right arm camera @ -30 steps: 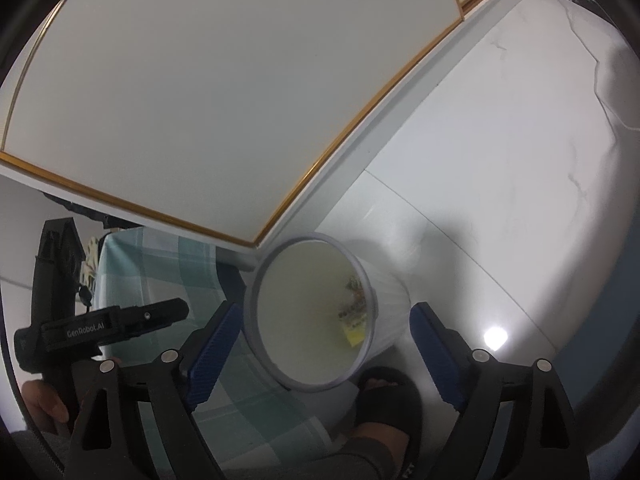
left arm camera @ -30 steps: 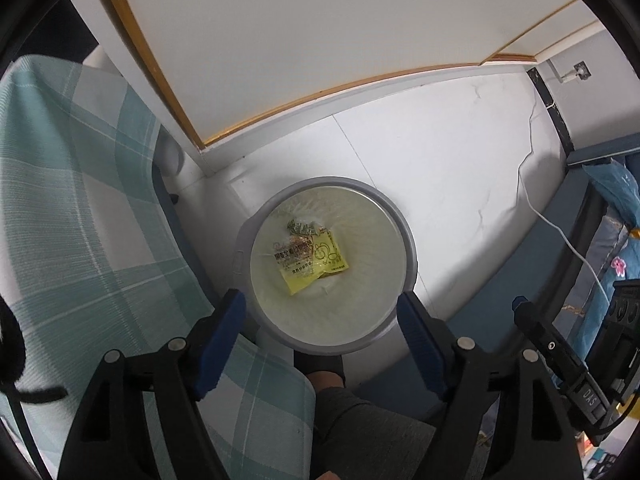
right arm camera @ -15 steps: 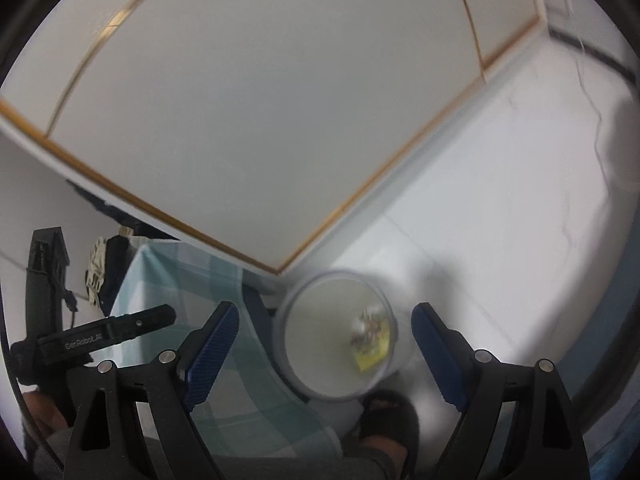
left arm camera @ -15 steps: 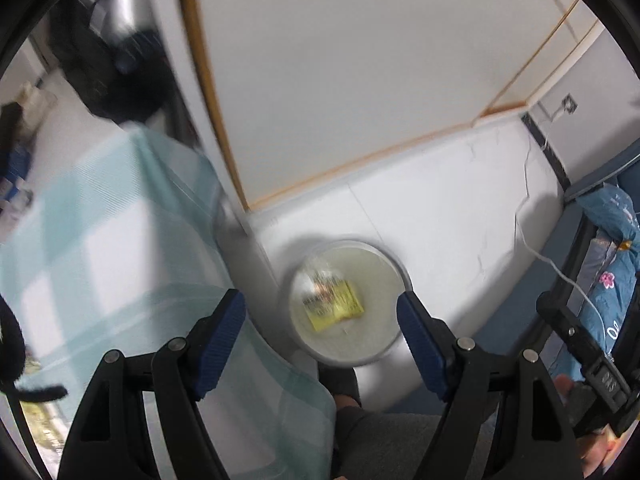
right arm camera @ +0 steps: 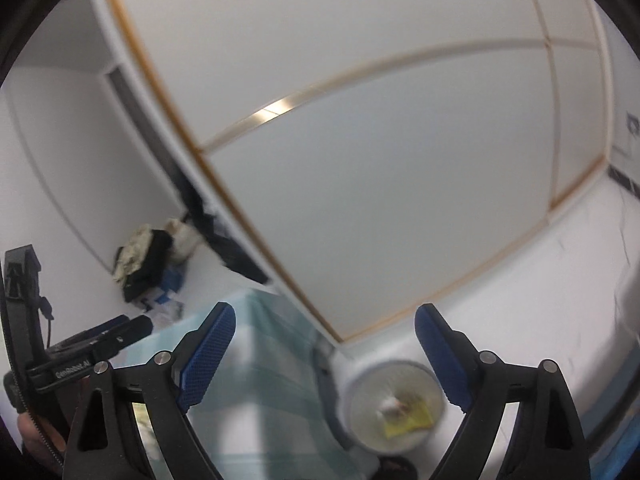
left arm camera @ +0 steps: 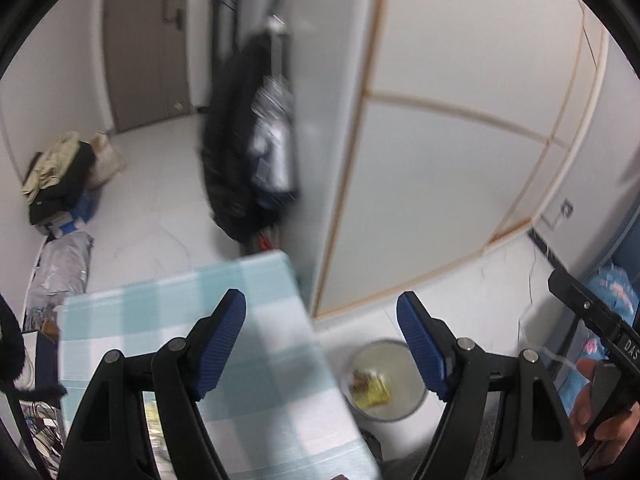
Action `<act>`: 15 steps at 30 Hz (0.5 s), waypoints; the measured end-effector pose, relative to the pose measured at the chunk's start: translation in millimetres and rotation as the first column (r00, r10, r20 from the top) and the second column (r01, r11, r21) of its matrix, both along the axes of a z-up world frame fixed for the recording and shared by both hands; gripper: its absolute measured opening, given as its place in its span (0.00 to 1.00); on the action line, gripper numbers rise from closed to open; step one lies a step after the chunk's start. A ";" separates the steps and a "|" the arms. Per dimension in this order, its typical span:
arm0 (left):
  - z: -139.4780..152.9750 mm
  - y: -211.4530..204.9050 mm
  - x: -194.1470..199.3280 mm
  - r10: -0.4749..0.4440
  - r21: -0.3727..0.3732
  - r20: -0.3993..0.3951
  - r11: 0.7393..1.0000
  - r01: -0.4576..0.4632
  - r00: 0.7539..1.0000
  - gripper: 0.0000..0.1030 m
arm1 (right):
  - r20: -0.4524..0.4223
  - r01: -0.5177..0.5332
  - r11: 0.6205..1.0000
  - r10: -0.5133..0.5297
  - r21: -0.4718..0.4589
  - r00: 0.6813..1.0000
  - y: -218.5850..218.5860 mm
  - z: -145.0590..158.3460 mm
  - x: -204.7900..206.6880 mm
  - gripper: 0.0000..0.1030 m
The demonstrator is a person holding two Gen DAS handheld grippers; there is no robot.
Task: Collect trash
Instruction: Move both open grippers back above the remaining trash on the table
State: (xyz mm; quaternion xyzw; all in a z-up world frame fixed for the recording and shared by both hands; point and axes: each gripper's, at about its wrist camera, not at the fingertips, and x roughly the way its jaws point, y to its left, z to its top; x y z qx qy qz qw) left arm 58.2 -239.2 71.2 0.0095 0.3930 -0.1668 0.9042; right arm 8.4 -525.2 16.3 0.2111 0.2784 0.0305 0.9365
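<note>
My left tongs [left arm camera: 322,342] stand spread wide with nothing between their blue ribbed pads [left arm camera: 222,342], and my right tongs [right arm camera: 326,360] are spread just as wide and equally bare. Under the left tongs lies the worktop covered in a pale teal and white checked cloth [left arm camera: 256,392]; the left pad sits over it, while the right pad hangs past its edge, over the floor. Just beside that edge, down on the white floor [left arm camera: 472,292], stands the round white plastic waste bin [left arm camera: 416,396], open at the top. Inside it lies the trash: a yellow crumpled snack wrapper [left arm camera: 370,390] with a smaller brownish scrap touching it. From the right wrist view the same bin [right arm camera: 372,432] shows between the fingers, nearer the right one, with the yellow wrapper [right arm camera: 408,424] and a pale crumpled bit beside it on the bin's bottom; the picture is blurred, so I cannot tell more about these pieces. The checked cloth [right arm camera: 256,384] drapes down near the bin. Behind the bin rises a white sliding door panel with thin wooden trim [left arm camera: 448,184]. Farther off, past the worktop's far edge, dark clothes hang against a wall [left arm camera: 240,140], and a heap of black and beige bags [left arm camera: 60,176] sits on the floor near a grey-brown door [left arm camera: 148,40]. At the right edge of the left view, blue floral bedding [left arm camera: 612,292] shows.
</note>
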 end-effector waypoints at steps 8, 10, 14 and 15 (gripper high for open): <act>41.6 89.1 -17.3 0.167 -0.087 0.149 0.984 -0.155 0.975 0.73 | 0.186 -0.142 0.989 0.148 -0.046 0.971 99.8 50.6 -10.1 0.92; 42.8 109.8 -19.2 0.201 -0.113 0.159 0.976 -0.185 0.967 0.73 | 0.209 -0.171 0.983 0.180 -0.061 0.961 122.0 54.6 -11.0 0.92; 37.3 144.1 -22.8 0.267 -0.126 0.182 0.961 -0.247 0.946 0.73 | 0.252 -0.242 0.966 0.257 -0.091 0.933 175.9 56.2 -10.0 0.92; 37.3 151.4 -25.4 0.278 -0.121 0.186 0.958 -0.259 0.942 0.73 | 0.258 -0.254 0.962 0.271 -0.097 0.927 187.9 58.1 -8.5 0.92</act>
